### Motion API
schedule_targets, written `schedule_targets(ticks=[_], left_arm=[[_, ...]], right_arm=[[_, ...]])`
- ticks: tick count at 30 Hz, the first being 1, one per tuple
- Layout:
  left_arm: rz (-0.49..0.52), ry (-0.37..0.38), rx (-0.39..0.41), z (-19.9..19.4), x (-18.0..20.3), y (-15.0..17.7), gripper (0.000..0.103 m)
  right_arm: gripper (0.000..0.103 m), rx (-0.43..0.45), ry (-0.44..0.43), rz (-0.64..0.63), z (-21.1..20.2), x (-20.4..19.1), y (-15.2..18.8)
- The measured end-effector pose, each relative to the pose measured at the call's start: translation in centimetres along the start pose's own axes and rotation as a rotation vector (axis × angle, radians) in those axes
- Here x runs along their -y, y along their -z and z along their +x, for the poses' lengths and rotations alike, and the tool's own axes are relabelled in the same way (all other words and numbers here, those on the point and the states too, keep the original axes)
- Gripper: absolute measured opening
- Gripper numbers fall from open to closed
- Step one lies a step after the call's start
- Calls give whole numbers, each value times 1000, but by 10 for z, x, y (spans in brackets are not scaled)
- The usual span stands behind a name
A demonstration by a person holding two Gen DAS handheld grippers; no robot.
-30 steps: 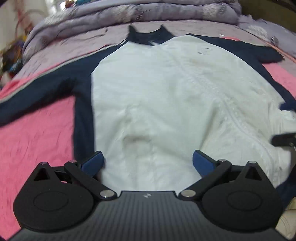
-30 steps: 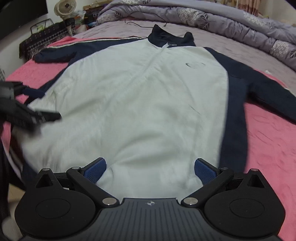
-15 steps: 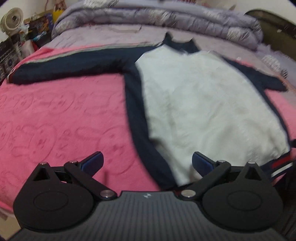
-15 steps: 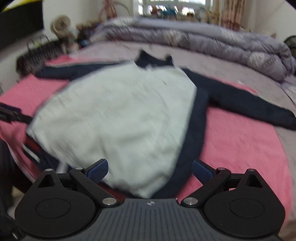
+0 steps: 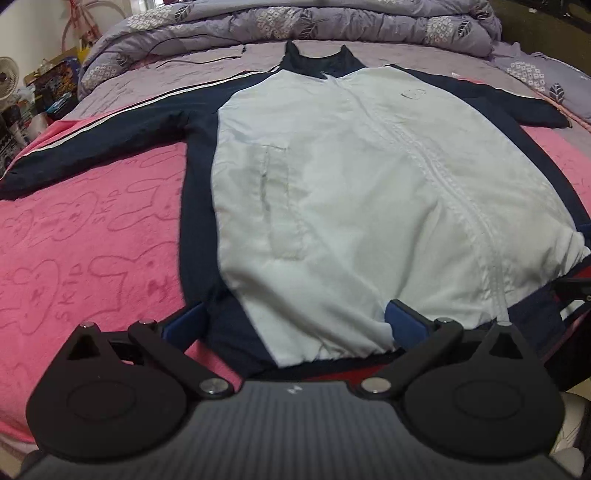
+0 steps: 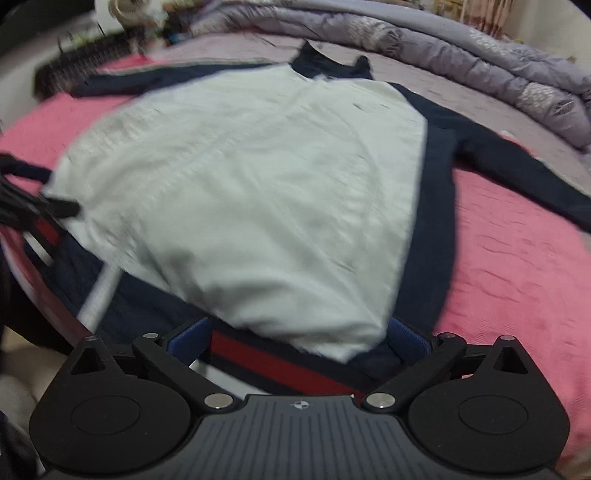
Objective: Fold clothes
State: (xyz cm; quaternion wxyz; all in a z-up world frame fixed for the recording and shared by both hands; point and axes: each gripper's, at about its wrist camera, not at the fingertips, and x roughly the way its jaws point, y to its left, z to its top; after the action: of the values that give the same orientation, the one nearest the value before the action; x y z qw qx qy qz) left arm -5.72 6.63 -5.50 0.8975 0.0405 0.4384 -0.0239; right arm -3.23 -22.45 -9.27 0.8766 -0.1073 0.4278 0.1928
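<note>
A jacket (image 5: 351, 184) with a white zipped front, navy sleeves and navy collar lies flat, face up, on the bed, its sleeves spread out to both sides. My left gripper (image 5: 295, 325) is open at the lower left corner of the hem, and the cloth lies between its blue pads (image 5: 402, 317). My right gripper (image 6: 297, 338) is open at the lower right corner of the jacket (image 6: 240, 184), straddling the red-striped hem band (image 6: 258, 354). Each gripper shows at the edge of the other's view. The right wrist view is blurred.
A pink embossed blanket (image 5: 74, 240) covers the near half of the bed, with a purple sheet behind it. A rolled grey-purple duvet (image 5: 332, 22) lies along the far edge. A black cable (image 5: 199, 59) rests near the collar. A fan and clutter (image 5: 7, 81) stand at the left.
Both grippers have drawn back from over the jacket's body to its hem. The left one swung out over the pink blanket and came back to the hem corner. Both stayed open.
</note>
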Motion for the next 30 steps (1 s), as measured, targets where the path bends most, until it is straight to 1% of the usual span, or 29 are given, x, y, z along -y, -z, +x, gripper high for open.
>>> schedule_targets(ticks=[1,3,6,7,8,9,10,11,14,21,26,30], left_arm=[[-12,9,10,-6,-1,-3,103],[-25,38,63,-20,-2,-12,103],[-52,52,95,-23,6,-35,103],[-60,45,85,-19,9,-41,103],[-67,27,58,-15,13,-47,103],[-72,8,21,-10,17,-50,103],[-70,9,2,-9,21,-51,103],[-64,23,-4,-11,24,-50,103],[-51,65,17,-23,32,-44,103],[-29,26,-26,-21,47,-34,103],[-46,7,-63,-15,47,-29,103],[-50,3,-64,-14,46,-30,103]], right_arm=[[98,-1,18,2,-5,0,-1],[98,-1,51,6,-16,0,-3],[101,109,41,12,-36,-13,-25],[102,126,60,25,-36,-17,-34],[102,141,77,37,-36,-20,-43],[102,135,78,50,-35,-22,-48],[102,128,78,62,-34,-23,-53],[102,124,78,74,-34,-25,-58],[103,167,16,52,-43,-35,-55],[103,130,12,80,-40,-42,-43],[103,95,14,112,-36,-43,-32],[103,86,25,114,-35,-41,-28]])
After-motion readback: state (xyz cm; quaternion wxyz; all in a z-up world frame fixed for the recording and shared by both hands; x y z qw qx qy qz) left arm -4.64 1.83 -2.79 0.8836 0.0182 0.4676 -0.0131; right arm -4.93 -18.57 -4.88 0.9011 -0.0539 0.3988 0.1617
